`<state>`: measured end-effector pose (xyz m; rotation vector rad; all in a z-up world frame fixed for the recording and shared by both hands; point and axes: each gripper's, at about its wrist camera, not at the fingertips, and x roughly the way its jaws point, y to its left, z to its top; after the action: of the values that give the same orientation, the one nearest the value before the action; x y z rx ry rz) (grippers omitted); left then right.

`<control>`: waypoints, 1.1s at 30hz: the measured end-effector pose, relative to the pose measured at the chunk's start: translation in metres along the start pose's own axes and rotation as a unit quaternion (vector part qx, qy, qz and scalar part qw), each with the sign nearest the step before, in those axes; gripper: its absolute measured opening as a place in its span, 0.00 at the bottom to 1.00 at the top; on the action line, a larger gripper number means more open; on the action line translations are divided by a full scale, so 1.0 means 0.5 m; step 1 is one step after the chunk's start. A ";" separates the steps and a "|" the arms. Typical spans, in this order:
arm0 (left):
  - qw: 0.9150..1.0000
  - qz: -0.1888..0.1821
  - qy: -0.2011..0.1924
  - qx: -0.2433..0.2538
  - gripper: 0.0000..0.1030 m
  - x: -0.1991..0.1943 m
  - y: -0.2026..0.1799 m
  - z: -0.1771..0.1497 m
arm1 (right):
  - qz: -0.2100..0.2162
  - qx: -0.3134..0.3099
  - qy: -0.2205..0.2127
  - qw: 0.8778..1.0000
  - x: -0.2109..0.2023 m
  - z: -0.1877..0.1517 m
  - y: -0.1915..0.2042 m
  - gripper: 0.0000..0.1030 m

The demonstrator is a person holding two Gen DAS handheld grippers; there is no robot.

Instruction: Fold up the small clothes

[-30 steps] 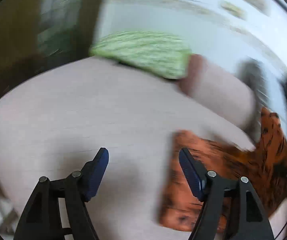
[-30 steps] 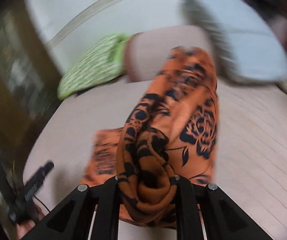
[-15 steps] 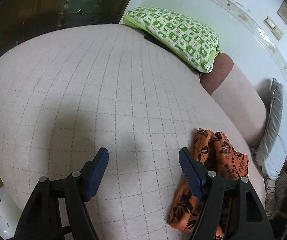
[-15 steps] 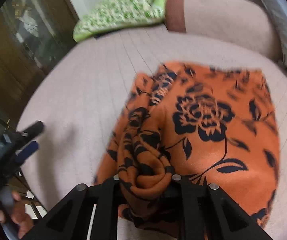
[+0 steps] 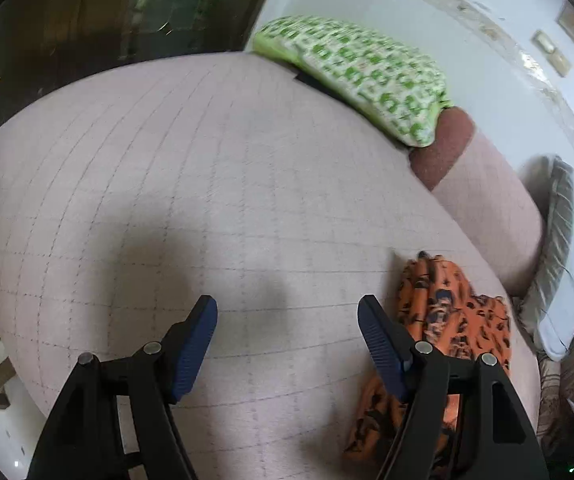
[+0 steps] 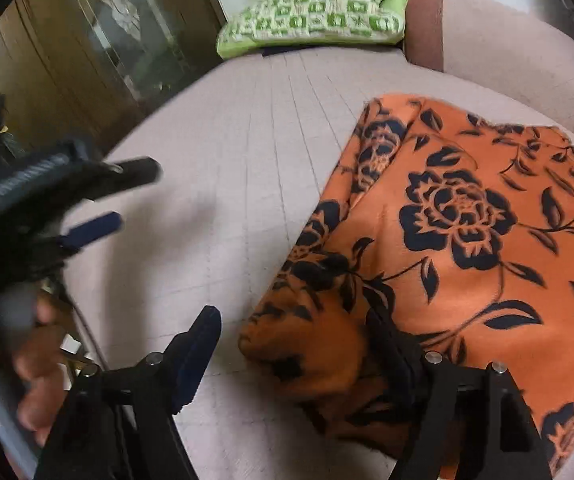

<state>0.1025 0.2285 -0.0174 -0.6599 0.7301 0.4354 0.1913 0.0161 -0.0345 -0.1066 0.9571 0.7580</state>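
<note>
So the orange floral garment is down on the sofa seat, toward its right edge by the backrest, mostly spread flat with one rumpled corner bunched near the front edge. The right tongs have just been opening and now stand apart, that bunched corner loose between them, not pinched. The left tongs are apart too, over bare seat just beside the cloth. Looks like it's only laid out, with the real folds still to do.
</note>
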 end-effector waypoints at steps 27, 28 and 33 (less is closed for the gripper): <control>0.960 -0.162 0.227 0.030 0.32 0.126 -0.022 -0.147 | 0.100 0.301 -0.053 0.947 -0.134 -0.163 -0.315 0.75; 0.959 -0.172 0.226 0.014 0.34 0.126 -0.012 -0.149 | 0.104 0.330 -0.033 0.938 -0.116 -0.174 -0.336 0.75; 0.982 -0.122 0.130 0.066 0.36 0.036 -0.035 -0.135 | 0.112 0.310 -0.055 0.942 -0.164 -0.172 -0.353 0.75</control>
<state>0.0930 0.1721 -0.0614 -0.6769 0.9040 0.0747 0.2137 -0.1933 -0.0639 0.5989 1.0722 0.6285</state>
